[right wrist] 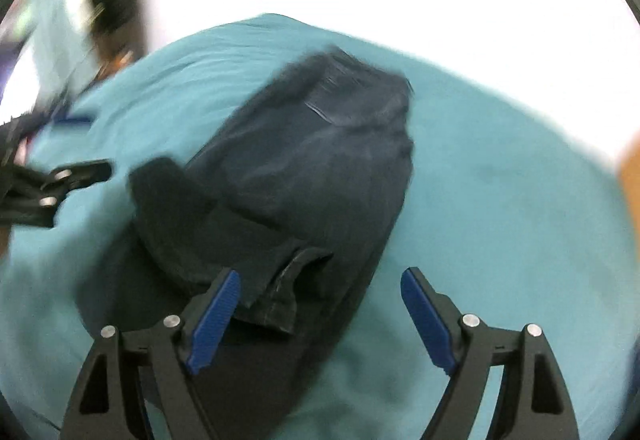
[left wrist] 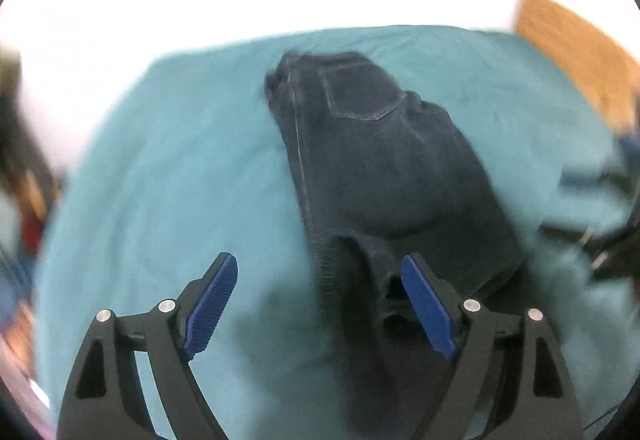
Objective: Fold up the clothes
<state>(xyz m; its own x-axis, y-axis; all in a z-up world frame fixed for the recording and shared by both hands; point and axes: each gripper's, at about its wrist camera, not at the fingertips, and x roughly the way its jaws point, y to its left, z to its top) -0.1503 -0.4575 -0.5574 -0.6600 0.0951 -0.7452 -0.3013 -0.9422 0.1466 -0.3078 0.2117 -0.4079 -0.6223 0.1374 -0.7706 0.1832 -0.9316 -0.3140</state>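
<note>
Dark jeans [left wrist: 384,176] are lying folded on a teal sheet [left wrist: 180,180], stretching from centre toward twelve o'clock. The left gripper [left wrist: 320,304] and right gripper [right wrist: 320,316] are both hovering at six o'clock, jaws spread wide, gripping nothing.

Dark denim jeans [left wrist: 384,168] lie folded over on teal sheet [left wrist: 168,168], running from centre of frame down to lower centre in left wrist view. Back pocket with pale stitching faces up at upper centre; pale side seam runs down left edge. Hem of leg lies doubled on top near bottom, open cuff showing. In right wrist view jeans [right wrist: 312,168] slant from upper centre to lower left, cuff end at lower centre, another dark fold at left. Both views blurred; finer creases unclear.
</note>
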